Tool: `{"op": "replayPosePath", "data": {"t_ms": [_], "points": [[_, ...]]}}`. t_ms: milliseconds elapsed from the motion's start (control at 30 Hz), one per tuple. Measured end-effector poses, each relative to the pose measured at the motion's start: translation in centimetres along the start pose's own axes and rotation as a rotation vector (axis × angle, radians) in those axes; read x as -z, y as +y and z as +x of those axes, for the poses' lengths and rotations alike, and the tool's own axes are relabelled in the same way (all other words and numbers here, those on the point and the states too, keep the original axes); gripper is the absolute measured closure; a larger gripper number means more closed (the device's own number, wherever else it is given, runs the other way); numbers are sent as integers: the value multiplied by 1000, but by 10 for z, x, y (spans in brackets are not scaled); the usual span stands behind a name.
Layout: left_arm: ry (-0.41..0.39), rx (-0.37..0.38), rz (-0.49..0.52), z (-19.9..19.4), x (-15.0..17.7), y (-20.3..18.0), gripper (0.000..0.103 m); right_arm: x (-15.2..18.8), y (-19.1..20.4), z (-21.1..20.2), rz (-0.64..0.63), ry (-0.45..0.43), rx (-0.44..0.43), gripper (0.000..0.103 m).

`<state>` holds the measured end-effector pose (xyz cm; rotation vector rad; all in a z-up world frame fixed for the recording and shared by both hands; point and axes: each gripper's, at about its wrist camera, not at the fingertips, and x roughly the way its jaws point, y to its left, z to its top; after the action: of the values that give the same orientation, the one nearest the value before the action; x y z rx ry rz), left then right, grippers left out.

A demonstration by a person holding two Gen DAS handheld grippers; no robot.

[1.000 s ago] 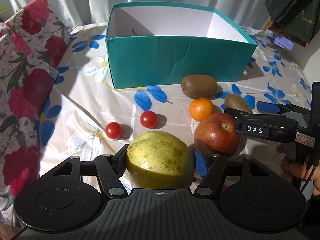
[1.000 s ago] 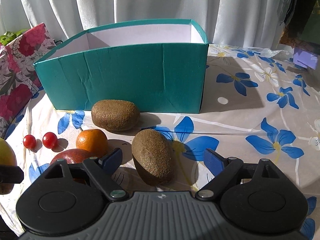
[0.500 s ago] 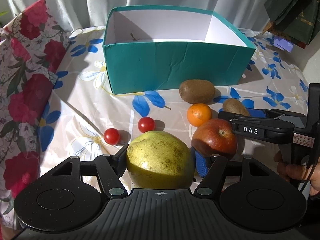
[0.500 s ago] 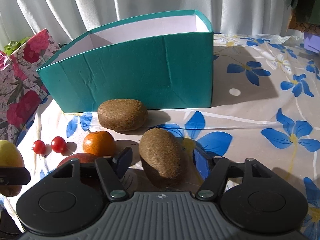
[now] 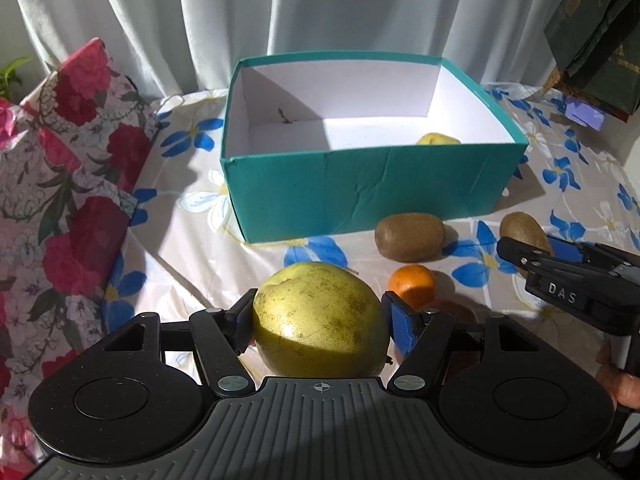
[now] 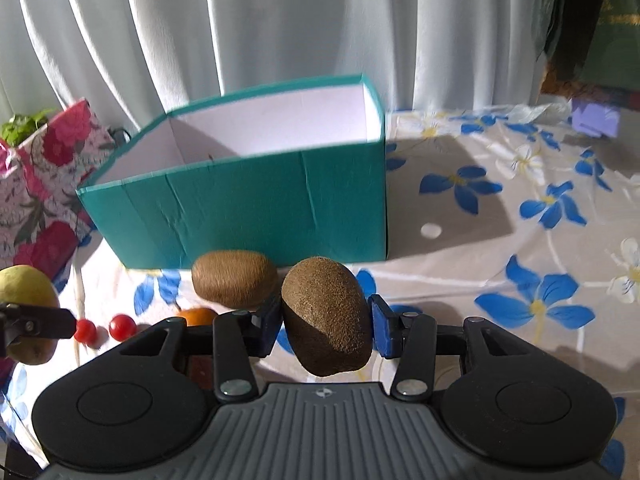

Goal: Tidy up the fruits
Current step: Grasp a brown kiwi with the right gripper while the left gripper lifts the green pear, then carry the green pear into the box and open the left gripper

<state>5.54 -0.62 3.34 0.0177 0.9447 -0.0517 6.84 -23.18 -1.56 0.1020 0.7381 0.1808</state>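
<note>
Gripped kiwi (image 6: 326, 320), long axis near-upright

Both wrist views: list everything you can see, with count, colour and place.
Teal cardboard box: one, white inside, back of table.
Small yellow fruit: one, inside box, right.
Large yellow-green pear-like fruit: one, gripped by left hand-held gripper.
Brown fuzzy kiwis: two; one lies before box, one between the fingers of right hand-held gripper.
Small orange mandarin: one, on cloth.
Red cherry tomatoes: two, left of mandarin.
Blue-flowered tablecloth: one.
Red-floral bag: one, left.
White curtain: behind.
</note>
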Motion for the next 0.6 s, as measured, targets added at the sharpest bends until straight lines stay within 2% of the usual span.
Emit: {"op": "replayPosePath", "data": {"t_ms": [233, 600], "points": [[-68, -22, 21, -2, -31, -7, 33, -13, 2, -23, 22, -77, 3, 57], [-139, -54, 44, 1, -69, -16, 33, -19, -10, -44, 76, -137, 32, 57]]}}
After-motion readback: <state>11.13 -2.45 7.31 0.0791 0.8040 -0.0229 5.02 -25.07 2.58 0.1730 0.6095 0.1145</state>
